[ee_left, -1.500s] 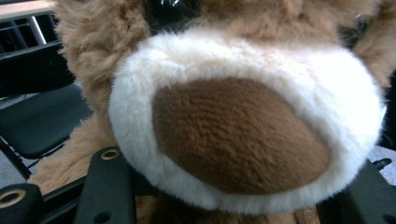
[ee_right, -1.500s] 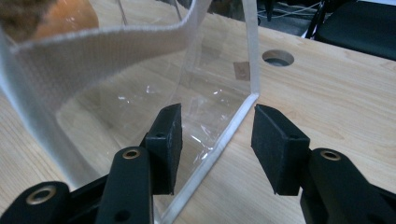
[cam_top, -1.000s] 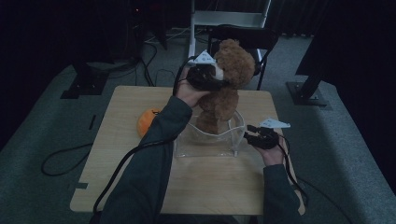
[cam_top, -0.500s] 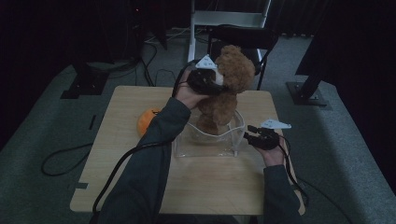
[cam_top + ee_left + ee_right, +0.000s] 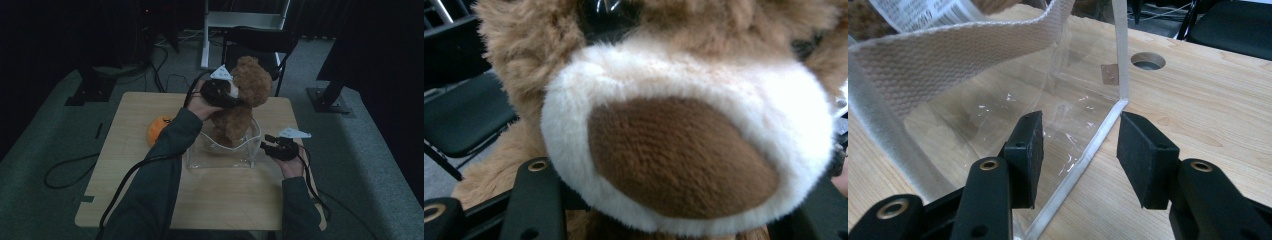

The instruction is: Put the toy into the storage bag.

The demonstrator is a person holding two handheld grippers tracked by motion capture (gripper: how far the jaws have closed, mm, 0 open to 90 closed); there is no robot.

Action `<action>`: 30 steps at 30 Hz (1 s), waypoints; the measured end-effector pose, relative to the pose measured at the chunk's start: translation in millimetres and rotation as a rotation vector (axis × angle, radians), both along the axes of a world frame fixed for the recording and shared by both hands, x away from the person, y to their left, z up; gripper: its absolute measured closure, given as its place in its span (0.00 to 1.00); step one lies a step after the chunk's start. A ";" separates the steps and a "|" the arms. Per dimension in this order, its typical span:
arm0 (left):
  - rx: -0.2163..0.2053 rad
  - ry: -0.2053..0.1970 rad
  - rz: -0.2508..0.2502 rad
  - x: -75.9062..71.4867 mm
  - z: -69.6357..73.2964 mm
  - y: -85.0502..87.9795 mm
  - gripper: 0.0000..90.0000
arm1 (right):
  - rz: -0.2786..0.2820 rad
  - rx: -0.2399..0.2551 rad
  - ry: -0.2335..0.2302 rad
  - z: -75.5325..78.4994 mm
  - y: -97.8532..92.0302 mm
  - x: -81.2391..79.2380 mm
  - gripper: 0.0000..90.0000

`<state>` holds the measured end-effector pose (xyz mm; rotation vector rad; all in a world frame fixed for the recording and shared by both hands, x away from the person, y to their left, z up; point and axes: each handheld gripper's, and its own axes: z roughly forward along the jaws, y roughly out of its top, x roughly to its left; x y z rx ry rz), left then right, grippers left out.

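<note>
A brown teddy bear hangs upright over a clear plastic bag in the middle of the wooden table, with its lower body inside the bag's mouth. My left gripper is shut on the bear's head; its white muzzle bulges between the jaws. My right gripper sits at the bag's right side. Its jaws stand open around the bag's corner seam, and the pads do not touch it. A woven cream handle arches over the bag.
An orange round object lies on the table left of the bag. A black chair stands behind the table's far edge. A round hole is in the tabletop beyond the bag. Cables trail off the left side onto the floor.
The left gripper and the bear have sunk a little toward the bag. The right gripper has stayed in place.
</note>
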<state>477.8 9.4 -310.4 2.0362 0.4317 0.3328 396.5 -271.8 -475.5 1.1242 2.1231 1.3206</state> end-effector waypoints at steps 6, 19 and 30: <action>0.039 0.020 -0.029 -0.6 -5.7 -1.0 0.45 | 0.002 -0.004 0.002 -1.0 1.0 0.6 0.58; 0.058 0.092 -0.061 1.0 -15.4 0.7 0.40 | 0.010 0.001 0.005 -1.4 4.6 1.6 0.58; 0.101 0.089 -0.070 -4.5 -16.4 1.1 0.35 | 0.016 -0.004 0.005 -1.9 7.1 2.1 0.57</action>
